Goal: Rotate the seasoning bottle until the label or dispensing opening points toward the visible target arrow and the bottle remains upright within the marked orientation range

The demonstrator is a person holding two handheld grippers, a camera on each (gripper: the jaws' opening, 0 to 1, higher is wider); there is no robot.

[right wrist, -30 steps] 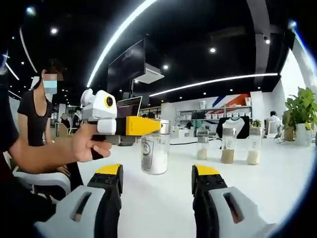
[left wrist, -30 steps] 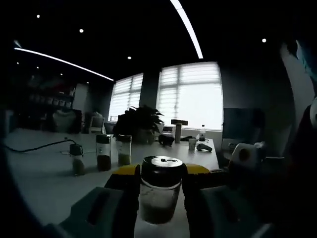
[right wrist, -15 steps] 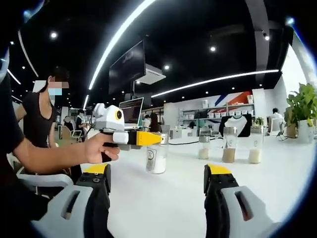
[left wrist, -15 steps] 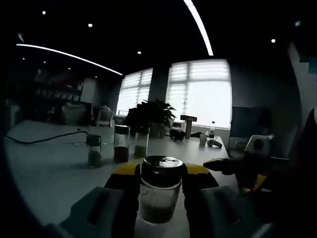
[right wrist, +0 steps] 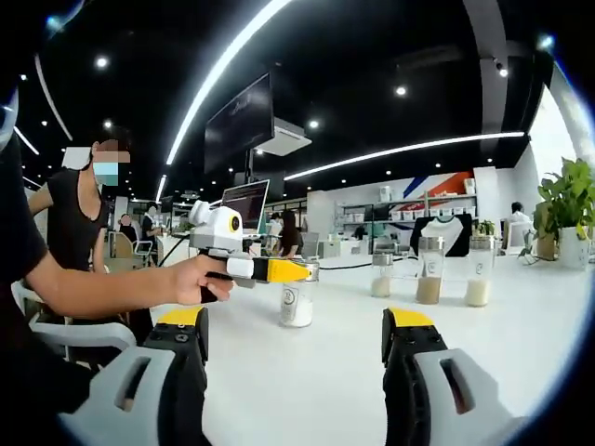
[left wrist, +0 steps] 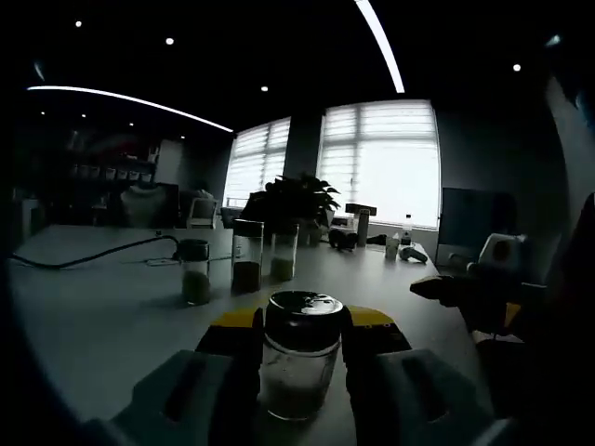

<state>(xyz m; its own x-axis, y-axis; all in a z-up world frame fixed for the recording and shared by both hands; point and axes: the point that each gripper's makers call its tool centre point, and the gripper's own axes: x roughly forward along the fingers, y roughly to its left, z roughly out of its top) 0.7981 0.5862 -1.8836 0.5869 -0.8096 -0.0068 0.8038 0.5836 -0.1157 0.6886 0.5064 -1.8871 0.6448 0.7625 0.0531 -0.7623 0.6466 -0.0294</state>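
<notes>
Seasoning bottle (left wrist: 299, 364) gripped by left gripper (left wrist: 297, 336); right gripper (right wrist: 294, 336) fingers spread; three jars (right wrist: 428, 270) beyond.

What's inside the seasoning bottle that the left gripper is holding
The seasoning bottle holds a layer of pale powder at the bottom, clear glass above. Its dark cap covers the opening, so any dispensing holes are hidden.

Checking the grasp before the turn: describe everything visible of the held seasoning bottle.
The seasoning bottle is clear, glass-like, with a shiny dark round cap and pale powder in its lower part. It stands upright on the white table, clamped between the left hand-held gripper jaws. From the right gripper view it carries a white label.
</notes>
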